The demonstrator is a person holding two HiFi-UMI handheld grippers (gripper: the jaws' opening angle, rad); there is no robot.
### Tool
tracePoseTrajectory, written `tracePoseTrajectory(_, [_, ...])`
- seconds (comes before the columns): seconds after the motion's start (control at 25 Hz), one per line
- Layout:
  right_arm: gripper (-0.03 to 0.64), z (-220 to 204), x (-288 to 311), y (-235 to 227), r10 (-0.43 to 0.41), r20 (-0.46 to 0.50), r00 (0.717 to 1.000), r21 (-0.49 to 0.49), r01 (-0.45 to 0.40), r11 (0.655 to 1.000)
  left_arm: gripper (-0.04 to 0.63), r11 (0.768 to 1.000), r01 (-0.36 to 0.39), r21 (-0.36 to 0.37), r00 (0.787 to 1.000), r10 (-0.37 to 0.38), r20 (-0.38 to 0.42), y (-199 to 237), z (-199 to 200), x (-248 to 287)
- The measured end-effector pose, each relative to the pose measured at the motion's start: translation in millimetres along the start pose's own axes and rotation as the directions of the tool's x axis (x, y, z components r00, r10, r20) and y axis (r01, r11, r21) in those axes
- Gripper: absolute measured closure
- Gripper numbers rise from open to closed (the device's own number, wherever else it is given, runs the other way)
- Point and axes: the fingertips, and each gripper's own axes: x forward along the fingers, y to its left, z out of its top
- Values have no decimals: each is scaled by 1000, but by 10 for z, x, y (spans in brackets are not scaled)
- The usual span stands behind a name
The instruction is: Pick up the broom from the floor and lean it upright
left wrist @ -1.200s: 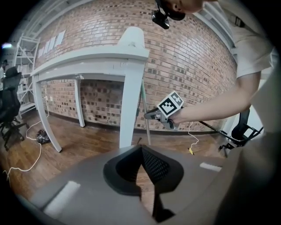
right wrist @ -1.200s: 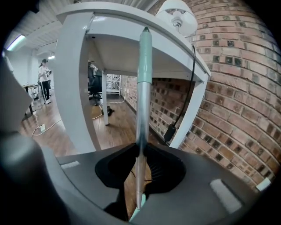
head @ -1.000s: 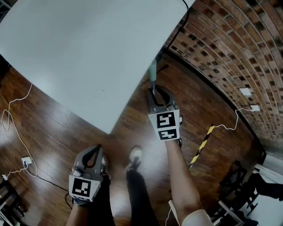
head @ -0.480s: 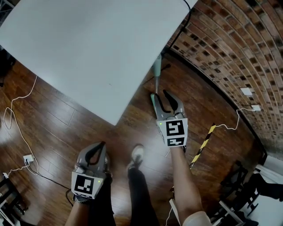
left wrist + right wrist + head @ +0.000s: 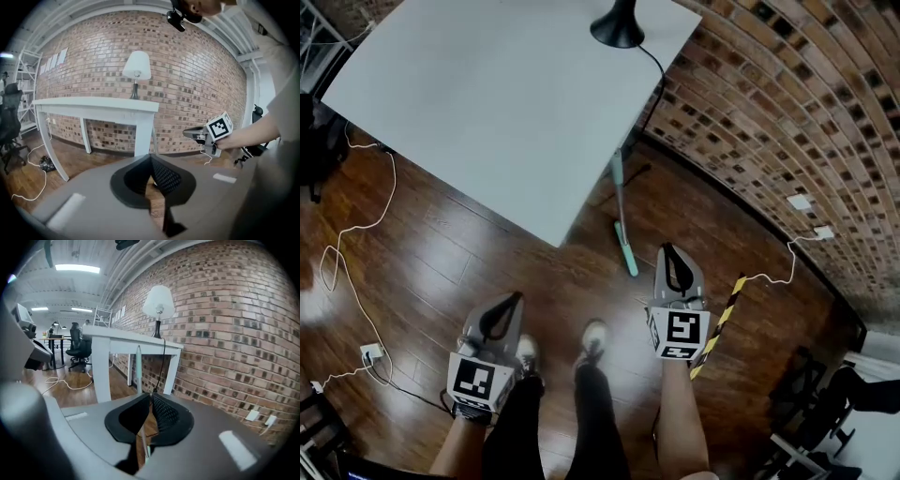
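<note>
Office: white table (image 5: 506,103), swivel chair (image 5: 78,348), brick wall (image 5: 225,329)

Broom (image 5: 619,192): thin pale-grey pole with a teal lower section (image 5: 628,255), standing near upright with a slight tilt, foot on the wood floor (image 5: 469,272), upper end at the edge of the white table (image 5: 487,103) by its corner, near the brick wall (image 5: 769,122).

White table (image 5: 487,103) beside brick wall (image 5: 769,122); lamp (image 5: 617,28) on table's far corner; white cable (image 5: 394,187) loops over wood floor (image 5: 459,262).
</note>
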Motion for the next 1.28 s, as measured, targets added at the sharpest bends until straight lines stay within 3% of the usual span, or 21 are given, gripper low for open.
tracePoseTrajectory(0.28, [591,823,-1189,82,-63,95,993,155,48,987,595,995,75,68,996,-79,48,-60,574,-624])
tracePoseTrajectory(0.56, [601,1685,-2335,258,-130,148,980,168,105,980,595,984,99,148,988,-115,104,-104,1371,-1354])
tracePoseTrajectory(0.84, [603,2601,-2910,327,-188,250,950,169,148,974,595,946,192,262,959,-237,155,-213,2020,-1899])
tracePoseTrajectory(0.92, [603,2788,-3042,341,-190,273,943,164,149,975,595,944,204,260,954,-251,163,-235,2135,-2025])
tracePoseTrajectory(1.12, [603,3026,-3354,367,-195,302,933,161,151,975,595,950,257,179,936,-291,199,-354,2400,-2245])
tracePoseTrajectory(1.28, [603,3088,-3558,392,-172,297,939,151,131,980,597,949,257,182,932,-294,214,-488,2566,-2374])
